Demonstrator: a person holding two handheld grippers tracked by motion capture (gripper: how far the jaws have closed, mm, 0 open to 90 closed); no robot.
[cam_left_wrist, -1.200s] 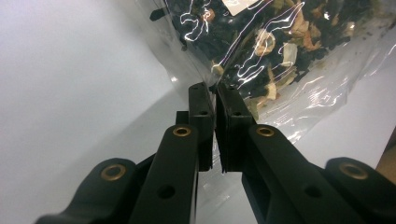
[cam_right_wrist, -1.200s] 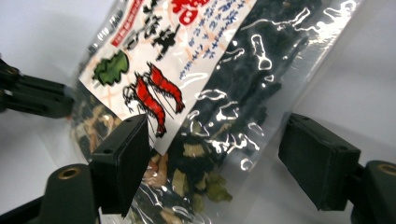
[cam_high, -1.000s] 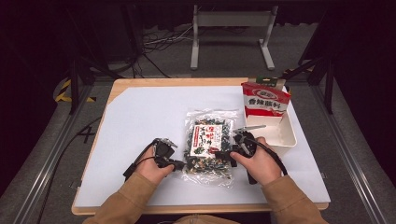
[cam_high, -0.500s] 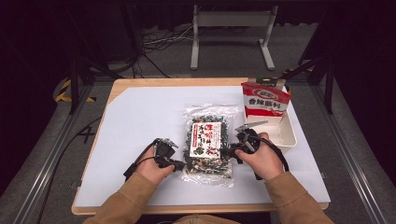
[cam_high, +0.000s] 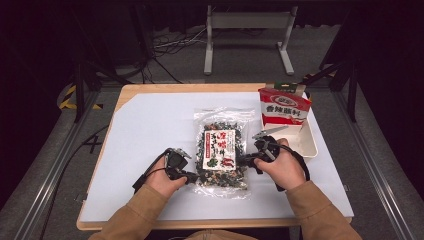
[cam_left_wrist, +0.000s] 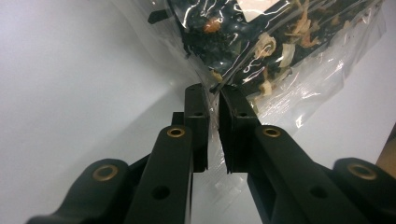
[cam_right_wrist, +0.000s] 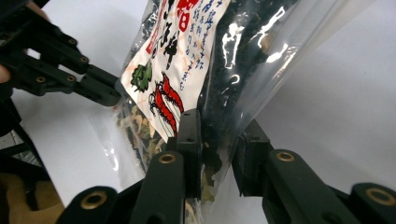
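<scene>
A clear bag of dried mix lies flat at the centre of the high view, on the white table sheet, its printed label facing up. The left gripper comes in from the lower left and is pinched tight on the bag's thin plastic edge near the lower left corner; in the left gripper view that film runs straight between the two closed jaws. The right gripper meets the bag's right edge from the lower right. Its jaws have just been closing, and in the right gripper view the bag sits between them, filling the gap, so it is clamped there too.

Open sheet spreads wide to the left and above the bag. To the upper right the room is tighter: a white tray sits near the table's right edge, with a red and white packet standing in it, near the right hand.
</scene>
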